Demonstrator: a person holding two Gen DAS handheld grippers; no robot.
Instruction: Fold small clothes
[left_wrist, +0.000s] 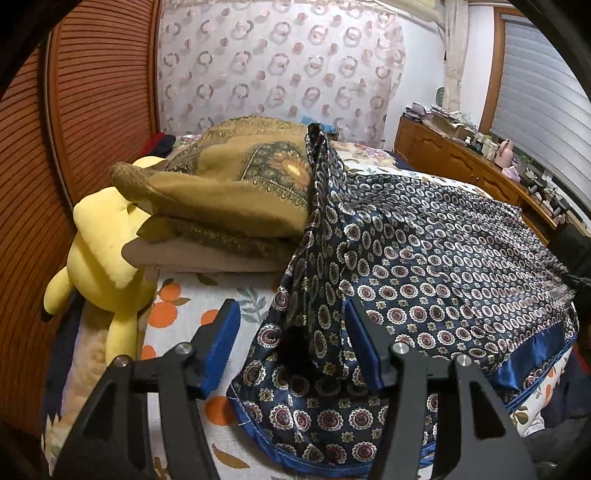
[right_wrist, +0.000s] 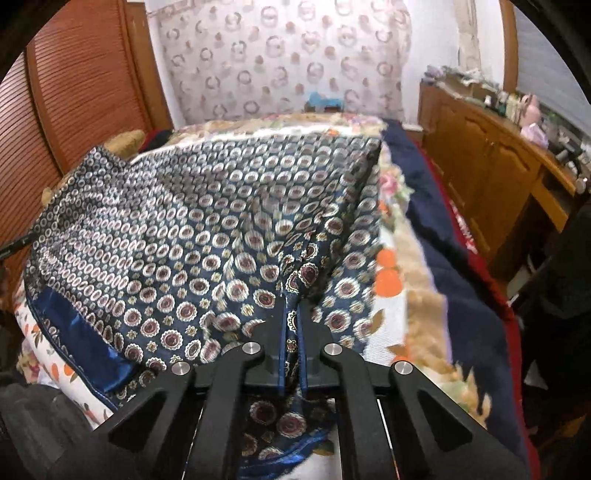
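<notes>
A dark blue patterned cloth (left_wrist: 424, 258) lies spread over a bed (left_wrist: 192, 295) that has a white sheet with orange fruit on it. The cloth is shiny and covered in small round flower shapes, with a plain blue band along one edge.

The left gripper (left_wrist: 291, 339) points down at a slant toward the near corner of the cloth. Its two blue pads stand apart, about half open. A bunched fold of the cloth rises up between them, but the pads do not squeeze it. One pad sits over the bare sheet and the other rests close by the cloth.

The right gripper (right_wrist: 291, 325) also tilts down toward the bed. Its two pads are pressed together, and a pinch of the blue cloth is caught between them. The cloth pulls up into a small ridge at the tips.

Past the cloth, in the left wrist view, a brown folded blanket (left_wrist: 229, 184) sits on a pile on the bed. One long end of the blue cloth is draped up against it. A yellow soft toy (left_wrist: 103, 251) lies beside the pile, next to a brown slatted door (left_wrist: 92, 92). A wooden cabinet (right_wrist: 491, 173) stands along the wall on the other side of the bed.
</notes>
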